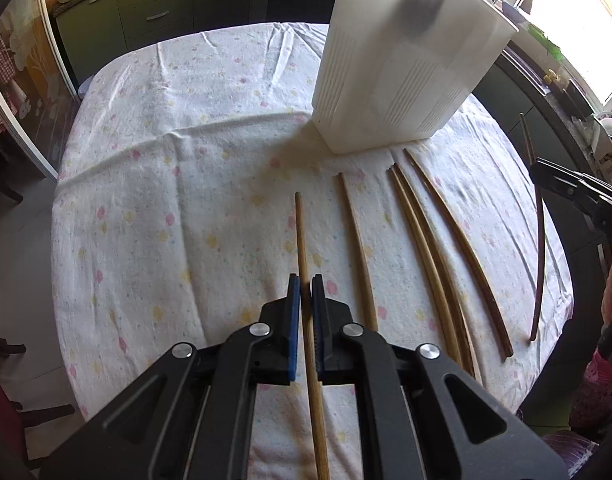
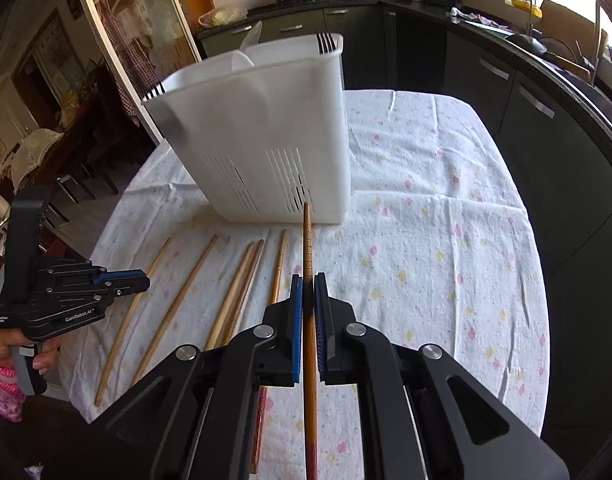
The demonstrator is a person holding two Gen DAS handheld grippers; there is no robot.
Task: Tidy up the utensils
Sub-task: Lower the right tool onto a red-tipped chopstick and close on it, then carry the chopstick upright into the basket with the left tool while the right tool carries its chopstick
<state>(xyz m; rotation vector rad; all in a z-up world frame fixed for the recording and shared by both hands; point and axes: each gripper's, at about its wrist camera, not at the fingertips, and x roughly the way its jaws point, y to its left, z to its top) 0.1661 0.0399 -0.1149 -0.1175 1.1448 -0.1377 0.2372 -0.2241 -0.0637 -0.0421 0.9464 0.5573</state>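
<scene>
A white slotted utensil holder [image 1: 398,68] stands on the floral tablecloth; it also shows in the right wrist view [image 2: 266,136]. Several wooden chopsticks [image 1: 426,248] lie in a row in front of it, also seen in the right wrist view [image 2: 234,288]. My left gripper [image 1: 306,284] is shut on a light chopstick [image 1: 302,236] that points toward the holder. My right gripper [image 2: 308,284] is shut on a dark reddish chopstick [image 2: 307,240], its tip near the holder's base. The left gripper also shows at the left of the right wrist view [image 2: 142,280].
The cloth-covered table [image 1: 166,200] has its edges near on the left and front. Dark kitchen cabinets [image 2: 526,120] and a counter with a sink run behind and to the right. A glass door [image 2: 146,40] is at the far left.
</scene>
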